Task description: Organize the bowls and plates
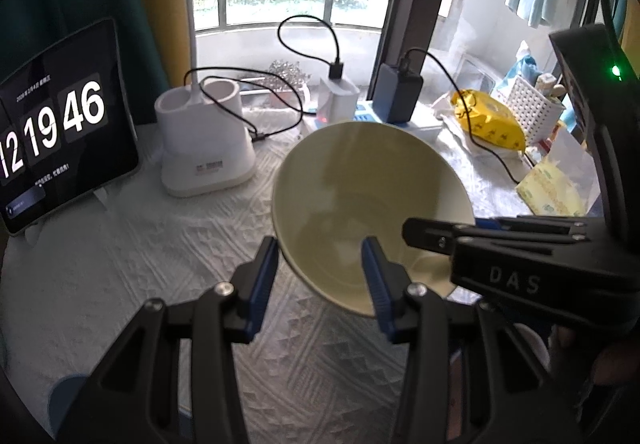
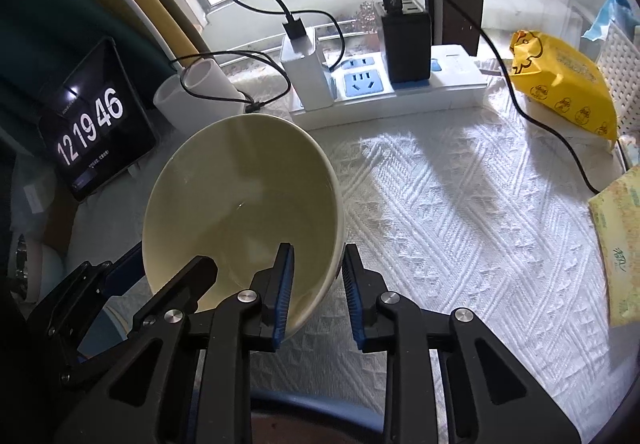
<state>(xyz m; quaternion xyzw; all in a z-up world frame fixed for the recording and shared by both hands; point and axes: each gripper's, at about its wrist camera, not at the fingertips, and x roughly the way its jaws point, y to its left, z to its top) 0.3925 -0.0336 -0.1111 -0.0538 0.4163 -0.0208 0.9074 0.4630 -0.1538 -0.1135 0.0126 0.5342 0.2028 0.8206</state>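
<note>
two grippers on one cream bowl [image 1: 370, 203], tilted above white textured tablecloth [image 1: 168, 244].

left wrist view: left gripper [image 1: 320, 276] part open, near rim between blue pads, contact not certain. right gripper [image 1: 448, 244] reaching in from right onto bowl's rim. tablet clock [image 1: 60, 131] and white holder [image 1: 204, 143] behind.

right wrist view: right gripper [image 2: 316, 288] narrowed, straddling bowl [image 2: 240, 211] wall, inner pad inside, outer pad outside, pinching near edge. left gripper [image 2: 168, 292] at lower left rim. power strip [image 2: 400, 87], yellow packet [image 2: 560, 83] beyond.
</note>
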